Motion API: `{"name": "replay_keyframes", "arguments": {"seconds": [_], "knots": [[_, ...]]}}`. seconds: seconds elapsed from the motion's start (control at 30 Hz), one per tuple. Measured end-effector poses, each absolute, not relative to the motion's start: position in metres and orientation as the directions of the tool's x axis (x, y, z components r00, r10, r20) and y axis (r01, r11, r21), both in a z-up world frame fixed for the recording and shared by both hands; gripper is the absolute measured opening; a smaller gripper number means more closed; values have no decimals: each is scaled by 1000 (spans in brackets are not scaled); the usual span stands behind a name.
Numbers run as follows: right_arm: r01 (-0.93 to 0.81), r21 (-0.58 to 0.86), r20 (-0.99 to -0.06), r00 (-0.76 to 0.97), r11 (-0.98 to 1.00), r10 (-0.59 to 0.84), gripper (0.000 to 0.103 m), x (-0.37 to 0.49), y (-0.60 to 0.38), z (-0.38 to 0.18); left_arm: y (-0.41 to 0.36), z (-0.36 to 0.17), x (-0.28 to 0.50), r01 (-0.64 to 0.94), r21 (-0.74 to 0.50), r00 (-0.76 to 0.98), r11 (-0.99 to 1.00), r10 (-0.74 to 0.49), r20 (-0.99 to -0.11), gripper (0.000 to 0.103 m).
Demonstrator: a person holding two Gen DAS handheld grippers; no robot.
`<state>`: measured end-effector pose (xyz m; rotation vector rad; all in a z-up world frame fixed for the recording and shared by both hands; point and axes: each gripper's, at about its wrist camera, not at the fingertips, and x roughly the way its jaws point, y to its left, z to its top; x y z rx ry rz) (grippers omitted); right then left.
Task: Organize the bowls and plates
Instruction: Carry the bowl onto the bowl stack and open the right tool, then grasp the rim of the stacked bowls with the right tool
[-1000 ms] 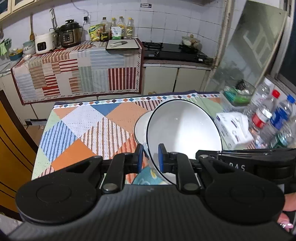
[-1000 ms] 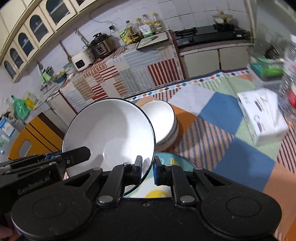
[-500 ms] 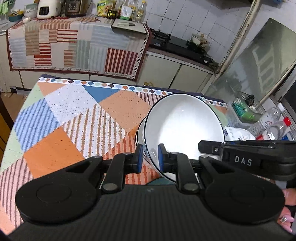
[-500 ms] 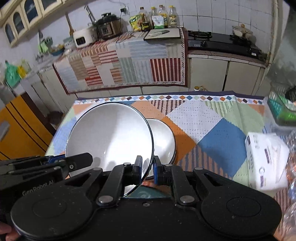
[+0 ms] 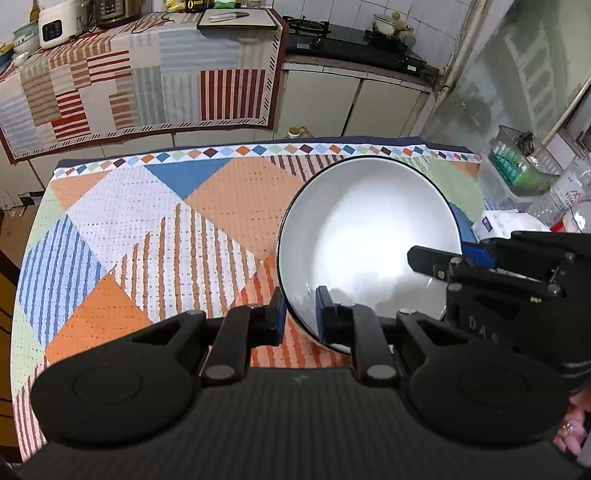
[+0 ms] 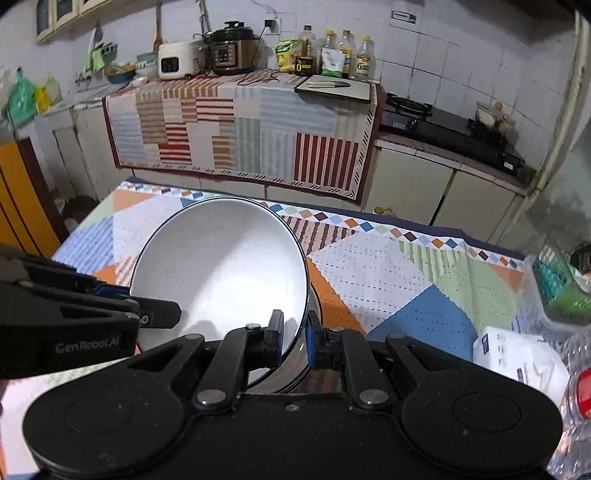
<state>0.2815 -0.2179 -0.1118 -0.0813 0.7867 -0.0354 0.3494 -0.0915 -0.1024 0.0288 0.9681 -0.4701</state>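
A large white bowl with a thin dark rim point(image 5: 365, 236) is held up over the patchwork tablecloth point(image 5: 155, 236), tilted toward the cameras. My left gripper point(image 5: 300, 314) is shut on its near left rim. My right gripper point(image 6: 295, 332) is shut on its right rim and shows in the left wrist view point(image 5: 480, 258). The bowl also shows in the right wrist view point(image 6: 225, 266). Under it, part of another dish point(image 6: 291, 373) peeks out; the rest is hidden.
A white tissue box point(image 6: 517, 358), water bottles point(image 5: 569, 192) and a clear container point(image 5: 517, 162) stand along the table's right edge. The counter behind carries a rice cooker point(image 6: 177, 61), a pressure cooker point(image 6: 232, 48), bottles point(image 6: 332, 55) and a stove point(image 5: 351, 33).
Both grippers have carried the white bowl over the stacked smaller bowls, which it now hides. Both views have tilted more downward toward the table.
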Motion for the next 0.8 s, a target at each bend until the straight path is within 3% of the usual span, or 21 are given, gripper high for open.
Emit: {"name": "replay_keyframes", "arguments": {"seconds": [0.27, 0.67, 0.8], "knots": [[6, -110, -698, 711, 994, -82, 15, 278, -217, -121, -93, -115, 346, 372, -211, 456, 904, -375, -807, 15], [-47, -358, -627, 752, 932, -203, 21, 272, -195, -132, -85, -114, 350, 346, -216, 466, 913, -368, -805, 16], [-23, -313, -613, 768, 950, -183, 21, 263, -202, -122, -73, -102, 347, 351, -217, 495, 911, -378, -782, 17]]}}
